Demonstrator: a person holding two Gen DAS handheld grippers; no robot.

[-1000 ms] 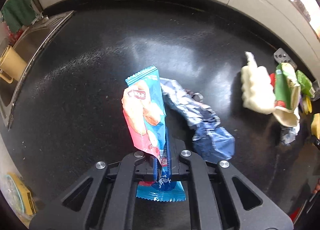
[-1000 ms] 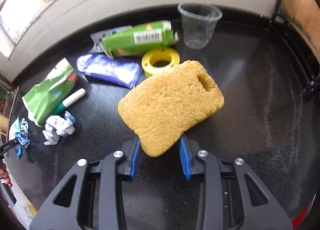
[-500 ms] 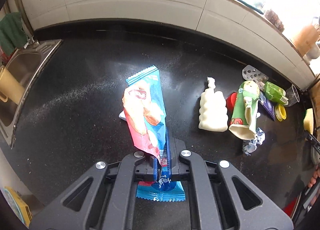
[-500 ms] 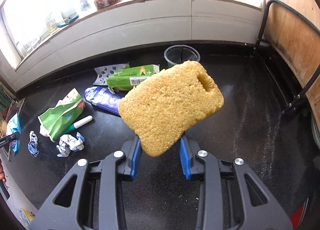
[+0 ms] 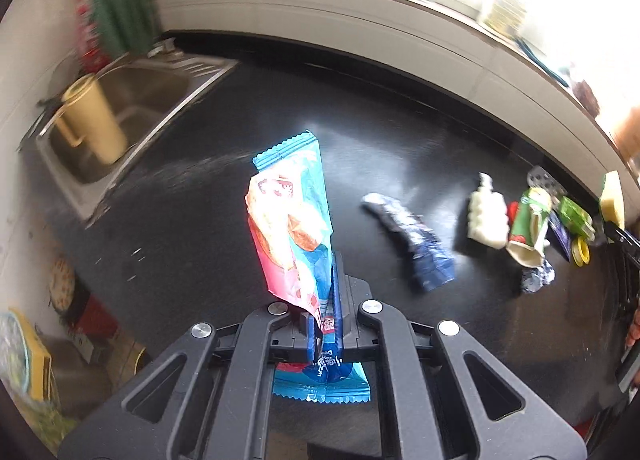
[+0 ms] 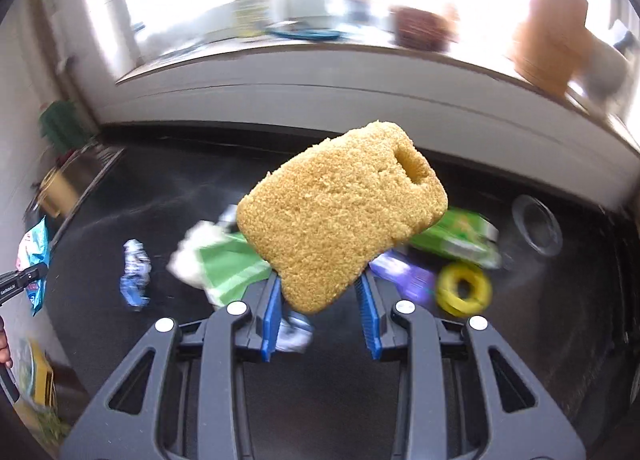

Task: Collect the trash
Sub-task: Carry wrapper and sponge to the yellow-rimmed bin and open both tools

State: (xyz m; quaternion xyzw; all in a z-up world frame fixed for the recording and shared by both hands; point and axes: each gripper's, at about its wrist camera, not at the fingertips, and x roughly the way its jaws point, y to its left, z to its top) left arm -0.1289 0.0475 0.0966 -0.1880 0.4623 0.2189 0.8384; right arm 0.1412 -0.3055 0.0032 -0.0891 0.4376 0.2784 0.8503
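My left gripper (image 5: 325,324) is shut on a blue and pink snack wrapper (image 5: 294,227) and holds it upright above the black counter (image 5: 192,219). My right gripper (image 6: 320,300) is shut on a yellow sponge (image 6: 340,215), lifted above the counter. On the counter lie a crumpled blue wrapper (image 5: 412,244), a white foam piece (image 5: 488,215), a green paper cup (image 5: 528,227), a foil ball (image 5: 538,278), a green carton (image 6: 456,240), a purple packet (image 6: 404,276) and a yellow ring (image 6: 464,288). The left gripper with its wrapper shows at the right wrist view's left edge (image 6: 34,256).
A steel sink (image 5: 132,107) with a yellow mug (image 5: 92,123) lies at the counter's left end. A clear plastic cup (image 6: 536,223) stands at the right. The white tiled wall and window sill (image 5: 400,27) run behind. A yellow box (image 5: 28,364) sits below the counter's front edge.
Both grippers have risen and pulled back from the counter, tilting up so more of the wall and window shows. The left view has swung left toward the sink. Both still hold their items.
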